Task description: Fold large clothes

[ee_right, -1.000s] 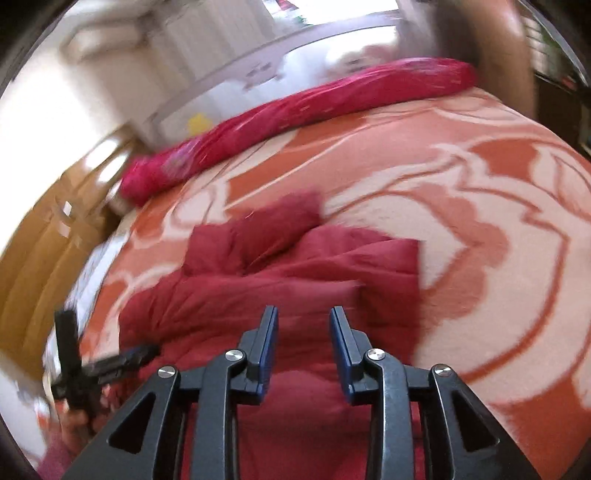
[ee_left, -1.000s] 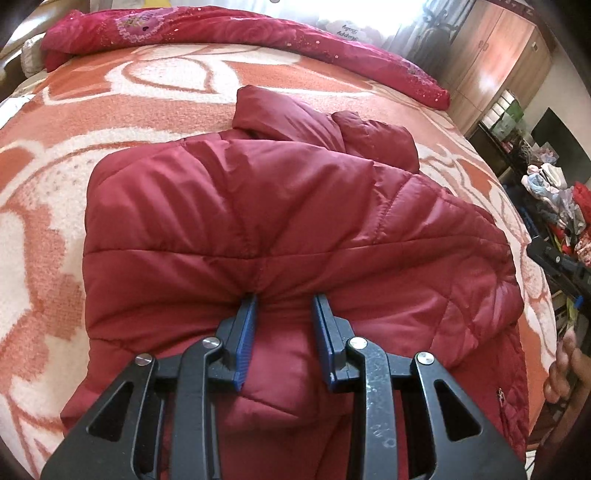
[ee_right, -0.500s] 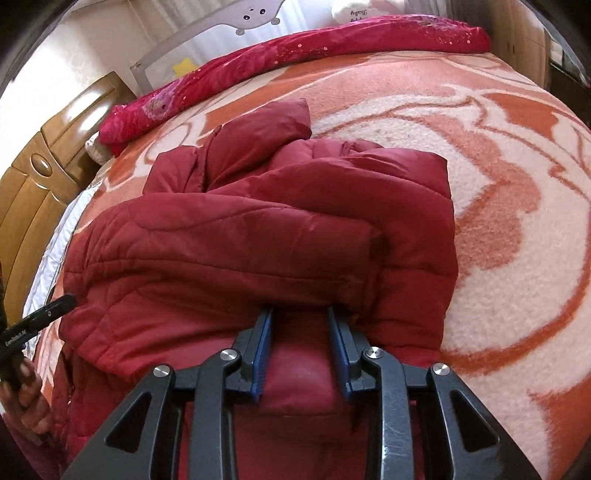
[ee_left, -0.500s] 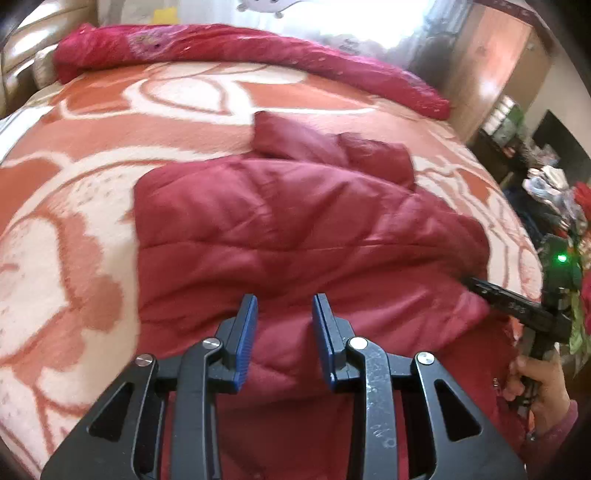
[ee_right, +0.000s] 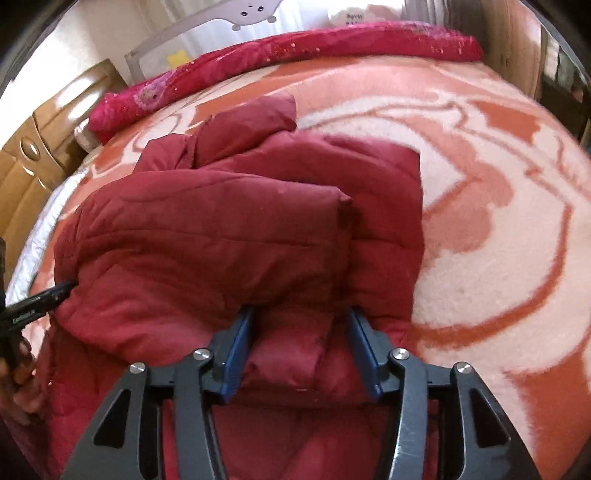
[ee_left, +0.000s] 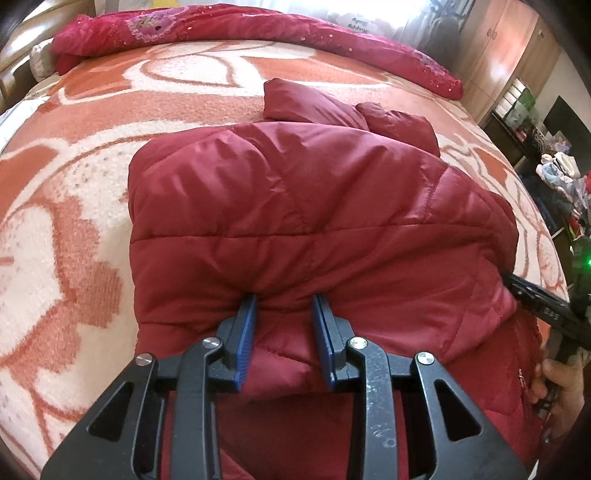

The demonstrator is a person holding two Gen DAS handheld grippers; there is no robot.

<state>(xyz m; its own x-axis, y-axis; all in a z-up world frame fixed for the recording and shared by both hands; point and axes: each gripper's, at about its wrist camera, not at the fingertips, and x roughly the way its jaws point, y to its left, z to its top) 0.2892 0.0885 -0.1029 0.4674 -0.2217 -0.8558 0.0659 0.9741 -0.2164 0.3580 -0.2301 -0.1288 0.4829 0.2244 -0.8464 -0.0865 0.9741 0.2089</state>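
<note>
A dark red quilted jacket [ee_left: 314, 206] lies folded over on itself on the bed, its hood end pointing toward the far side. My left gripper [ee_left: 284, 301] is shut on a bunched fold at the jacket's near edge, with fabric pinched between the blue pads. In the right wrist view the jacket [ee_right: 221, 236] fills the middle. My right gripper [ee_right: 300, 314] is opening, and a loose ridge of fabric sits between its spread jaws without being pressed. Each view shows the other gripper's black finger at the jacket's side edge.
The bed carries an orange and cream patterned blanket [ee_left: 92, 147]. A rolled crimson quilt [ee_left: 221, 26] runs along its far side. A wooden wardrobe [ee_left: 517, 55] and cluttered shelves [ee_left: 561, 173] stand to the right, and a wooden headboard [ee_right: 29, 155] to the left.
The right gripper came down onto the jacket's near edge, then its jaws spread wider around the fabric. The left gripper kept its grip and barely moved.
</note>
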